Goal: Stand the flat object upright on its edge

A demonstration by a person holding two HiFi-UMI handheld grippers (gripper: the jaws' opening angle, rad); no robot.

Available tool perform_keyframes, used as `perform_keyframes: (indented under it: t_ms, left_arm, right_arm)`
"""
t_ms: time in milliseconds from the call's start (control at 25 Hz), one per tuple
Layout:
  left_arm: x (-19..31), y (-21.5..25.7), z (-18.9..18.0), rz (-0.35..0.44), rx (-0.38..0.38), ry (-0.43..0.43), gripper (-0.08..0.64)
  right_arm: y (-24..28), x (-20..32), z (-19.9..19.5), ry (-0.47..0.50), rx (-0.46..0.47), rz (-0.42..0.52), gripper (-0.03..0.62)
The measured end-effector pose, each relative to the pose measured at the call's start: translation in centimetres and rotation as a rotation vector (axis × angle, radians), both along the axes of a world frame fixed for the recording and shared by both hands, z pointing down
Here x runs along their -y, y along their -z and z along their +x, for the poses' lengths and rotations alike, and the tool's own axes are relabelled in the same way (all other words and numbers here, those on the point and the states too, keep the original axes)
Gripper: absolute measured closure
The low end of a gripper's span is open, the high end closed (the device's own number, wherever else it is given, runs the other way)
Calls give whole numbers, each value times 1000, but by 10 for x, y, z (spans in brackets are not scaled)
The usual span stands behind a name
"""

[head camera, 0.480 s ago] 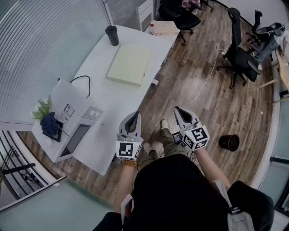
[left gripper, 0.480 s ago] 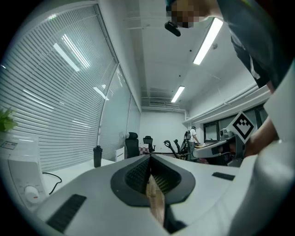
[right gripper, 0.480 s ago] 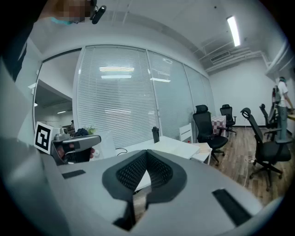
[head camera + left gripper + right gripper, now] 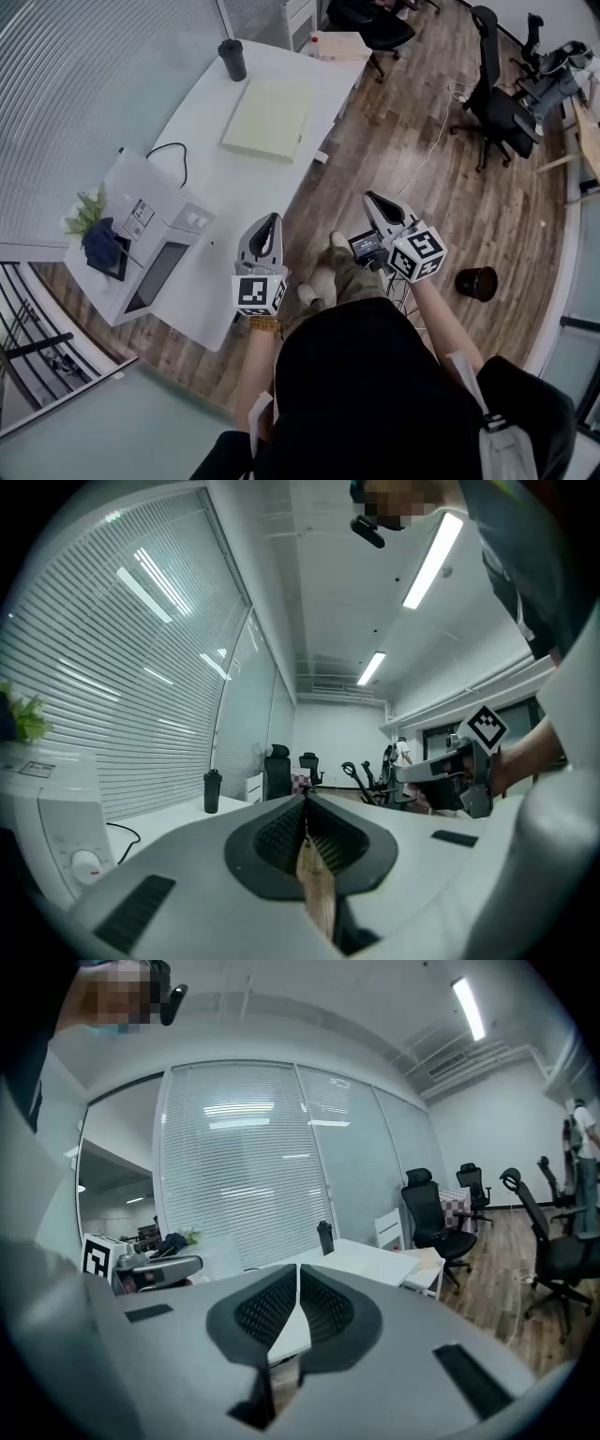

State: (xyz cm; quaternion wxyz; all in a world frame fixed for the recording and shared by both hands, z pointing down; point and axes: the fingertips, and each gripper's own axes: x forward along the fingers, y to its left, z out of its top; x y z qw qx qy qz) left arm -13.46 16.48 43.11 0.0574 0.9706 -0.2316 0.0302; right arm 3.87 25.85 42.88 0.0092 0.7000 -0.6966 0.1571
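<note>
Near the upper centre of the head view, the pale pad (image 4: pixel 269 119) lies flat on the white table (image 4: pixel 220 202), unmoved. Lower down, the left gripper (image 4: pixel 270 221) and right gripper (image 4: pixel 373 199), both closed and empty, have only drifted slightly apart; the work looks unstarted.

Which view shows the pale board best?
Head view: the board lies flat on the table, its whole top seen from above. Both gripper views skim the table at a low angle; the board can't be made out there.
</note>
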Motion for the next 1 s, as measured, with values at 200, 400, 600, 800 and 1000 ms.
perform_keyframes:
  t_ms: [200, 400, 600, 800, 1000]
  left_arm:
    - [36, -5, 3, -9, 33, 54, 552]
    - [90, -18, 26, -26, 72, 139, 552]
    - [125, -16, 76, -35, 89, 163, 552]
    - [144, -17, 116, -51, 94, 165, 552]
    - [148, -24, 117, -60, 99, 161, 552]
  right_arm:
    - [-11, 38, 32, 22, -25, -16, 584]
    - [-19, 104, 72, 77, -37, -14, 586]
    - [-18, 160, 112, 124, -54, -17, 586]
    - [-18, 192, 138, 159, -60, -26, 586]
    - [-28, 197, 135, 167, -60, -41, 587]
